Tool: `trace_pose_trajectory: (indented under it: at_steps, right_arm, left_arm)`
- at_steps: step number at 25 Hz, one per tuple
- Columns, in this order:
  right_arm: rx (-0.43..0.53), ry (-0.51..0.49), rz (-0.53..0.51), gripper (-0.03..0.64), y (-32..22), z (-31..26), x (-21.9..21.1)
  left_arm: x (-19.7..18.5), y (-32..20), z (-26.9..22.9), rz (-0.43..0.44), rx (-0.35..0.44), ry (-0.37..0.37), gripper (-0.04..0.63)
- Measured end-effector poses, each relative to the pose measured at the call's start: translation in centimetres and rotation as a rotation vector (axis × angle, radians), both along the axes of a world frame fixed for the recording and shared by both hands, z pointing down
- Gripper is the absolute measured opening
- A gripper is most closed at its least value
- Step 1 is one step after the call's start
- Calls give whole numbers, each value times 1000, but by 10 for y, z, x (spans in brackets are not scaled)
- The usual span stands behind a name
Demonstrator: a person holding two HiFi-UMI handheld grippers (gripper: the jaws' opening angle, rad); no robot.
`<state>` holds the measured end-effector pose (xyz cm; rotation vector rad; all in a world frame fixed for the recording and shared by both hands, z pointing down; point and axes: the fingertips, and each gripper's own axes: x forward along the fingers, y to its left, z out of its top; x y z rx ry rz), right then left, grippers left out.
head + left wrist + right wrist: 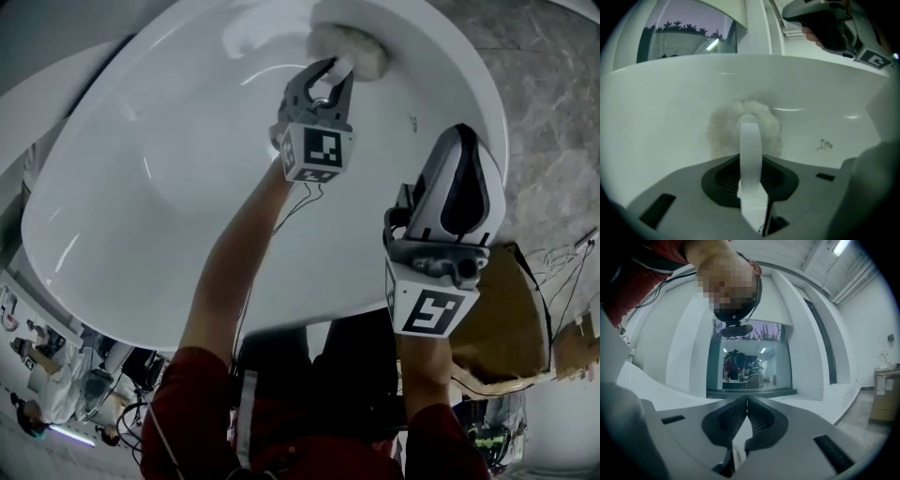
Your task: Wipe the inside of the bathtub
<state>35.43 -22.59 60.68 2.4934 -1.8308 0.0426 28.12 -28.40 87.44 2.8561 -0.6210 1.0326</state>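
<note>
In the head view, the left gripper reaches into the white bathtub and presses a fluffy scrubber against the inner wall near the far rim. Only the left gripper view shows its jaws clamped on the scrubber's white handle. The right gripper hovers over the tub's right rim. Its own view shows the jaws together with nothing between them, facing a window.

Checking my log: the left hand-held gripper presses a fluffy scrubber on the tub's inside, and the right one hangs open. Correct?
No: the right gripper view shows the right hand-held gripper shut and empty. The left hand-held gripper does press the scrubber on the tub.
</note>
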Motion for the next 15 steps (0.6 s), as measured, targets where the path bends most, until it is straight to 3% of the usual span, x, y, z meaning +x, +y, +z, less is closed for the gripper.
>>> trace_pose_trajectory:
  at_steps: [15]
  right_arm:
    - [-36, -21, -43, 12, -14, 43, -8]
  left_arm:
    - [-54, 13, 143, -72, -175, -221, 94]
